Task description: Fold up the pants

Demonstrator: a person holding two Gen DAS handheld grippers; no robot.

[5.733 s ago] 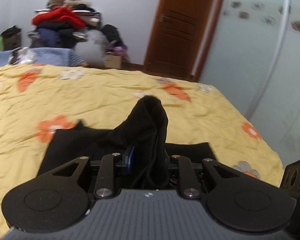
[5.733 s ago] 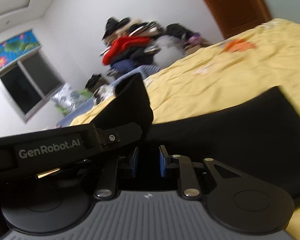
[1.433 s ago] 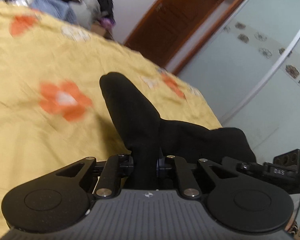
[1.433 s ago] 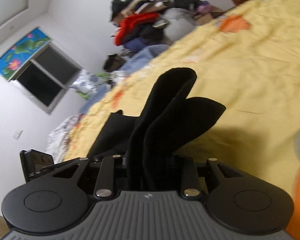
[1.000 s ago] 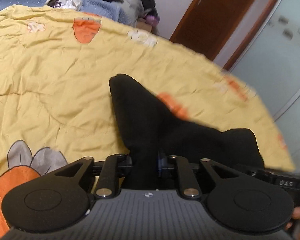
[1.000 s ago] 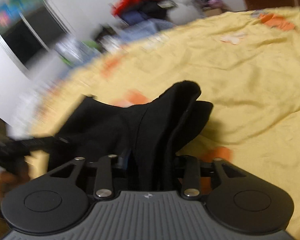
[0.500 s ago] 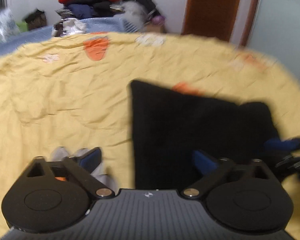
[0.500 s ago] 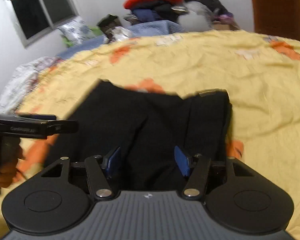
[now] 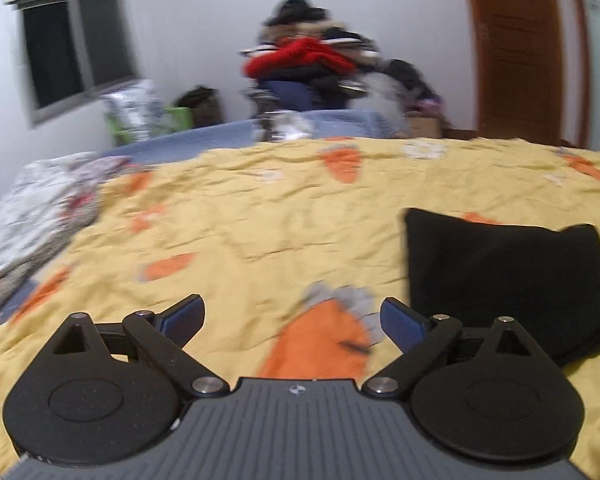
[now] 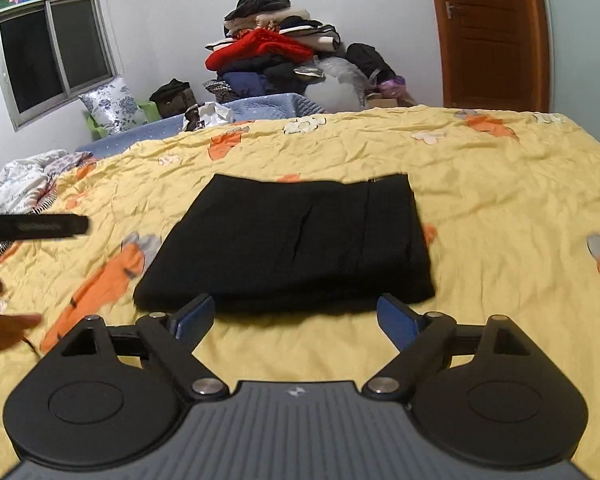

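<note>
Black pants (image 10: 292, 244) lie folded into a compact rectangle on the yellow carrot-print bedspread (image 10: 500, 184), near the middle of the bed and nearer your side than the far edge. Layers sit stacked, edges roughly squared; a seam or fold line runs down the right portion.

Your right gripper (image 10: 296, 316) hangs just short of the near edge of the pants, jaws opening, nothing between the blue pads. No cloth touches either finger.

Your left gripper (image 9: 292, 316) points at bare bedspread over an orange carrot print, jaws also opening and empty. From that view the pants (image 9: 508, 276) sit off to the right, apart from the fingers. The view is blurred, so fine detail there is unreliable. In the right wrist view the left gripper's body shows as a dark bar at the left edge, with your hand (image 10: 0, 320) below it.

Judgement: the release after the last fold is in hand; the bundle looks finished or close to it.

Next move, as I read it: check the rectangle for loose corners. The near right corner looks slightly bulged. If you tidy it, bring one gripper down flat and press or nudge the edge rather than pinch, since a pinch risks lifting the top layer and undoing the stack.

Background: clothes pile (image 10: 276, 52), window (image 10: 52, 56), wooden door (image 10: 492, 32).
</note>
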